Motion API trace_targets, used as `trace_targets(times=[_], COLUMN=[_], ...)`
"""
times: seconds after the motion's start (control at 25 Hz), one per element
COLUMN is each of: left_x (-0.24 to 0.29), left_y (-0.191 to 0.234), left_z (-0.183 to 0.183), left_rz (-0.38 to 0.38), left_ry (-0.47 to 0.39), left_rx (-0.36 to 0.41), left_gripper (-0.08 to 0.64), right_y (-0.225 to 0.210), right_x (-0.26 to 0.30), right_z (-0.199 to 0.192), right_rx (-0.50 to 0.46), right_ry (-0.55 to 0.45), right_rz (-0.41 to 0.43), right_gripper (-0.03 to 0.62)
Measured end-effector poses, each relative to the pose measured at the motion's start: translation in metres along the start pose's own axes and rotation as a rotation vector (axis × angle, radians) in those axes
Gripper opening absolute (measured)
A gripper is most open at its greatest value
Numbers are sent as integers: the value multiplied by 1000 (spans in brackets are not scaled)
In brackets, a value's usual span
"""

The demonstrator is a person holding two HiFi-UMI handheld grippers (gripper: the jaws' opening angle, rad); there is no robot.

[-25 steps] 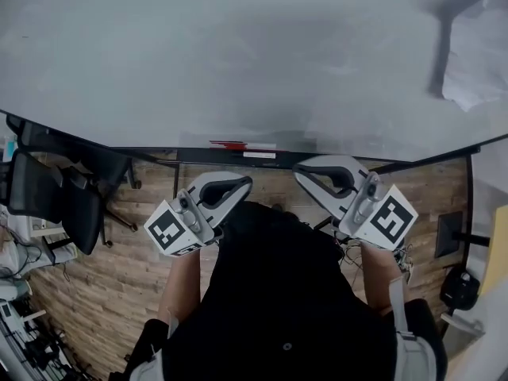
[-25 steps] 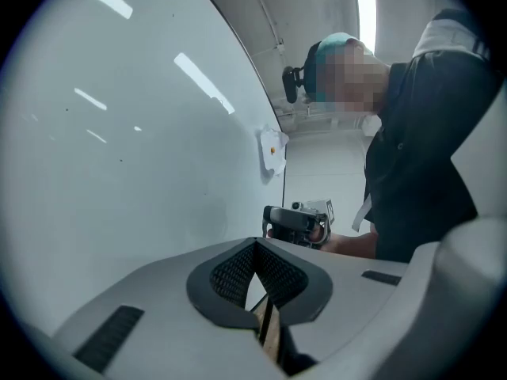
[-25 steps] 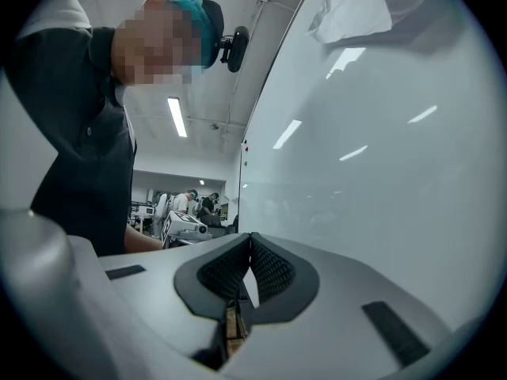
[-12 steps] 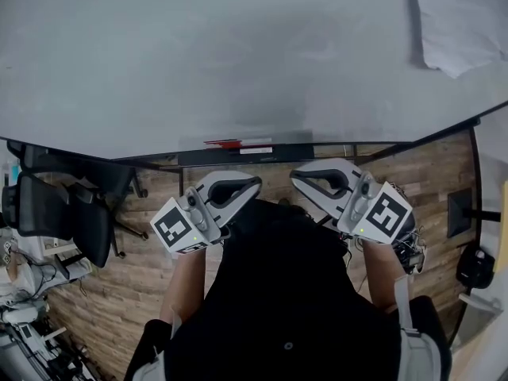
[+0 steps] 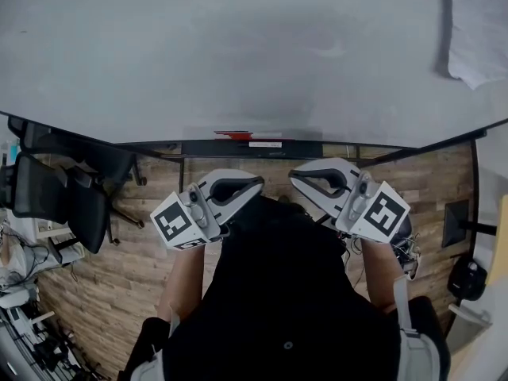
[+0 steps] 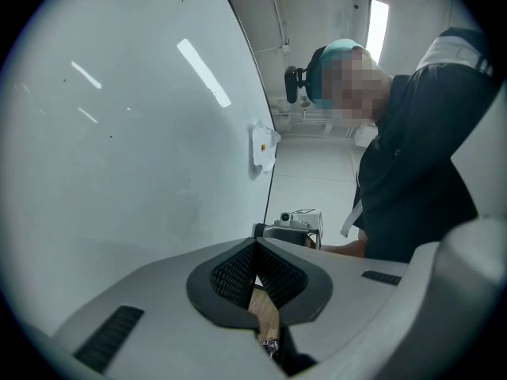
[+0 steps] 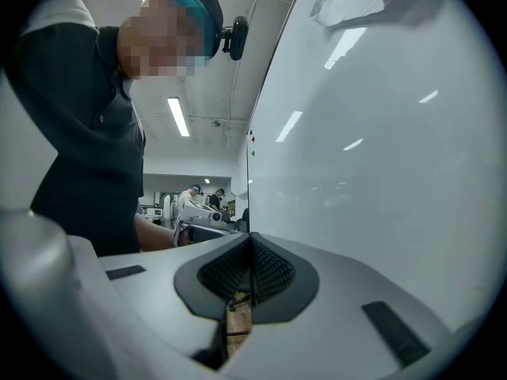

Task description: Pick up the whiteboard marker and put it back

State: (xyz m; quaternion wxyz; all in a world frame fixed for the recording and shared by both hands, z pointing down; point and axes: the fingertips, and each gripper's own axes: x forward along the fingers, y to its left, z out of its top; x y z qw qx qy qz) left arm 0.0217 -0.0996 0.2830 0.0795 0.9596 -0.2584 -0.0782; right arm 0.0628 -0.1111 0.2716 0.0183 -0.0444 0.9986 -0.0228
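A red whiteboard marker (image 5: 232, 136) lies on the dark tray (image 5: 190, 148) along the bottom edge of the whiteboard (image 5: 238, 46), next to a small white piece (image 5: 265, 144). My left gripper (image 5: 255, 182) is held close to the person's body, below the tray and apart from the marker. Its jaws are shut with nothing between them (image 6: 256, 244). My right gripper (image 5: 295, 173) is beside it, pointing toward the left one, and is also shut and empty (image 7: 252, 237). The two grippers face each other.
A crumpled paper (image 5: 476, 30) is stuck on the whiteboard at the upper right; the same paper (image 6: 263, 145) shows in the left gripper view. A black office chair (image 5: 63, 197) stands on the wooden floor (image 5: 119, 284) at the left. A dark object (image 5: 467, 280) sits at the right.
The right gripper has sunk slightly. The left gripper has hardly moved. Both stay shut and empty, and the head view has shifted a little.
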Motion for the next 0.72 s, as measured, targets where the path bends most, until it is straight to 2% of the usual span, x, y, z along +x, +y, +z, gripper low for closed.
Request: trace_targets(times=[0.12,0.24,0.44,0.72], left_x=[-15,-34,-76,-109], left_y=[0,-2,4,7], left_z=[-8,-7,2,-8], left_rz=[33,68,176,274], left_ry=[6,-9,-40,-43], left_rx=[-28,-46,-37,-24], left_gripper=[12,12,12,12], right_y=[12,27,41,46], right_x=[14,31,75,105], right_z=[1,-5,-3,-22], right_rx=[5,9,-2,24], right_ry=[-15,12,10,0], right_rz=[52,115,211,242], right_gripper=[18,18,18,18])
